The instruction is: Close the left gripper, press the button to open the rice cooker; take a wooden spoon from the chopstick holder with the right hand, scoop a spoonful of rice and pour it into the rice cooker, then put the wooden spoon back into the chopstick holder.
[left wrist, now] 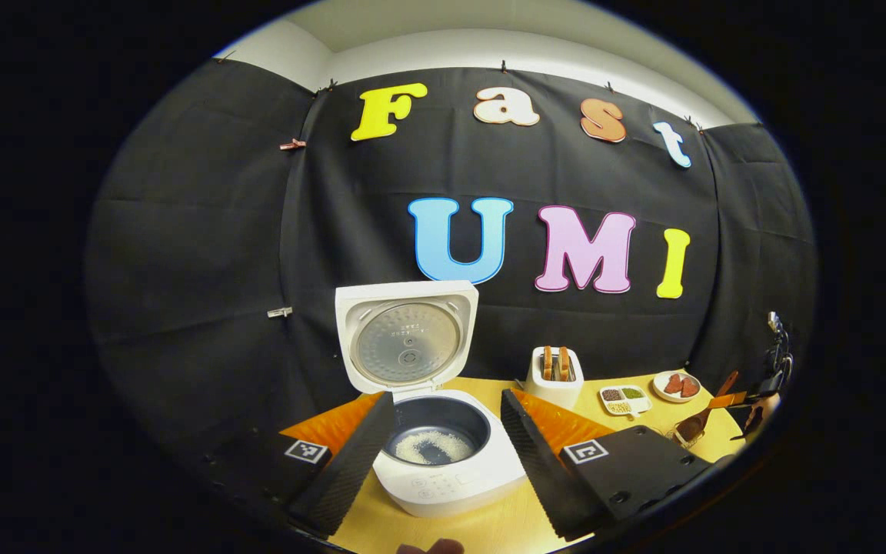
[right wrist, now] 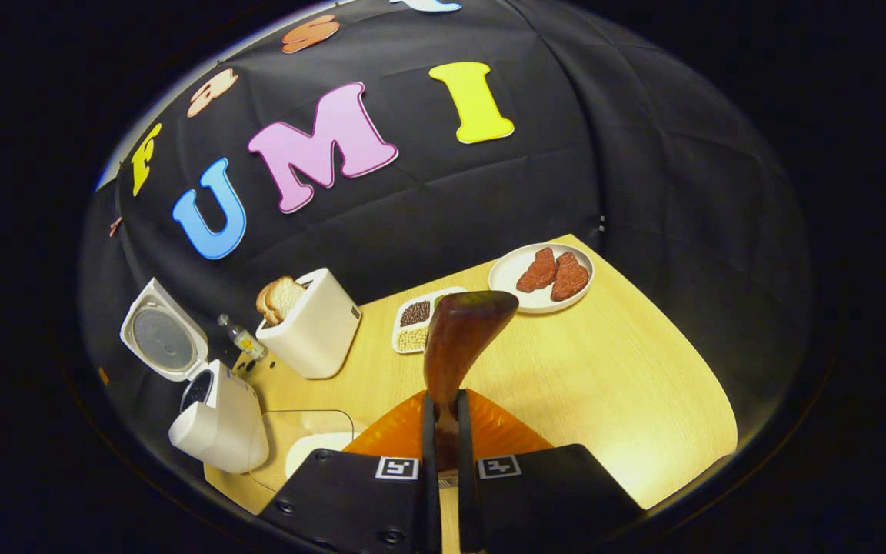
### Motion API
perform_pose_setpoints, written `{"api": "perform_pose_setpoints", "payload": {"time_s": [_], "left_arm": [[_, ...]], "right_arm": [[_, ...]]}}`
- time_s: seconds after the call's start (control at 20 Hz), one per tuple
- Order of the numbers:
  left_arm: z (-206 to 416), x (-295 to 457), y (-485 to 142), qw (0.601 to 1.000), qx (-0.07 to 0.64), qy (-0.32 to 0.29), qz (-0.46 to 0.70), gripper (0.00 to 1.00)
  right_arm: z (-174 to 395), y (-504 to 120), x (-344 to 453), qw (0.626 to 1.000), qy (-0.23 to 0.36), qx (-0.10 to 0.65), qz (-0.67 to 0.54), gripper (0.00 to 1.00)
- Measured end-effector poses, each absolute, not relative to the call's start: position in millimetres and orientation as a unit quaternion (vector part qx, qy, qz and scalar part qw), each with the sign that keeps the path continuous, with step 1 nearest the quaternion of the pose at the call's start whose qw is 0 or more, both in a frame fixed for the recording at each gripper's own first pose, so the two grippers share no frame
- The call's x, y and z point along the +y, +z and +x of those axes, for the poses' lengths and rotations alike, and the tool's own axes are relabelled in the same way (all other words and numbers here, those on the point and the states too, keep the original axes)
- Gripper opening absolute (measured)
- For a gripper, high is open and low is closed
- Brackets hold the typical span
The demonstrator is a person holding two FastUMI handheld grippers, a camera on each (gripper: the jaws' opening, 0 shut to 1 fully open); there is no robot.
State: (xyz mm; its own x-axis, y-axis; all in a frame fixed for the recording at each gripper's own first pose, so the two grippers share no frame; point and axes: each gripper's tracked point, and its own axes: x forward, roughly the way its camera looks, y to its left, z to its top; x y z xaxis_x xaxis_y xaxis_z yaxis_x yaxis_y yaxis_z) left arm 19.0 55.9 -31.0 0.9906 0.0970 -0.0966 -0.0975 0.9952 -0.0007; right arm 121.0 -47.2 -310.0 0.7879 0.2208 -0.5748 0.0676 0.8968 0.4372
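The white rice cooker (left wrist: 447, 481) stands open with its lid (left wrist: 406, 338) upright, and some white rice lies in its dark pot (left wrist: 434, 445). My left gripper (left wrist: 443, 462) is open, its fingers on either side of the pot and just in front of it. My right gripper (right wrist: 443, 404) is shut on the handle of the wooden spoon (right wrist: 462, 331), whose bowl points up and away over the table. From the left gripper view the wooden spoon (left wrist: 695, 423) shows far right. The rice cooker (right wrist: 216, 419) sits well to the left of the spoon.
A white toaster (right wrist: 312, 331) with bread stands behind the cooker beside a small bottle (right wrist: 241, 337). A divided dish of beans (right wrist: 414, 323) and a plate of meat (right wrist: 541, 277) sit farther back. A clear container with rice (right wrist: 312, 446) lies near my right gripper.
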Motion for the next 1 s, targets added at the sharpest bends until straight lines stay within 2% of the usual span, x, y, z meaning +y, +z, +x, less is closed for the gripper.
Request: {"api": "perform_pose_setpoints", "payload": {"time_s": [0.25, 0.45, 0.5, 0.6, 0.65, 0.7, 0.75, 0.9, 1.0], "left_arm": [[26.0, 51.5, -23.9, 0.997, 0.046, 0.057, 0.004, 0.95], [31.8, 47.2, -4.3, 0.999, 0.022, 0.042, -0.003, 0.95], [32.5, 47.2, 1.8, 0.999, 0.015, 0.038, -0.006, 0.95], [35.6, 47.3, 8.8, 0.999, 0.005, 0.032, -0.002, 0.95], [37.3, 47.7, 11.3, 1.0, 0.0, 0.029, 0.001, 0.95], [38.7, 47.3, 15.5, 1.0, -0.004, 0.02, -0.002, 0.95], [40.1, 45.1, 19.7, 1.0, -0.011, 0.009, -0.013, 0.95], [51.7, 48.9, 27.1, 0.998, -0.016, -0.006, -0.055, 0.95], [65.2, 54.5, 33.3, 0.998, -0.017, -0.006, -0.059, 0.95]], "right_arm": [[116.2, -333.9, -35.5, 0.901, 0.062, 0.357, 0.24, 0.14], [118.0, -326.6, -48.4, 0.905, 0.043, 0.34, 0.254, 0.26], [115.0, -324.5, -51.7, 0.905, 0.037, 0.339, 0.254, 0.4], [109.9, -318.6, -63.4, 0.911, 0.022, 0.331, 0.245, 0.54], [106.7, -315.6, -67.0, 0.913, 0.014, 0.327, 0.241, 0.71], [102.1, -312.1, -71.3, 0.916, 0.007, 0.324, 0.238, 0.78], [97.6, -307.2, -75.5, 0.917, 0.0, 0.321, 0.236, 0.93], [82.3, -290.7, -90.3, 0.924, -0.029, 0.303, 0.232, 0.99], [70.2, -277.3, -97.5, 0.928, -0.048, 0.291, 0.229, 0.99]]}}
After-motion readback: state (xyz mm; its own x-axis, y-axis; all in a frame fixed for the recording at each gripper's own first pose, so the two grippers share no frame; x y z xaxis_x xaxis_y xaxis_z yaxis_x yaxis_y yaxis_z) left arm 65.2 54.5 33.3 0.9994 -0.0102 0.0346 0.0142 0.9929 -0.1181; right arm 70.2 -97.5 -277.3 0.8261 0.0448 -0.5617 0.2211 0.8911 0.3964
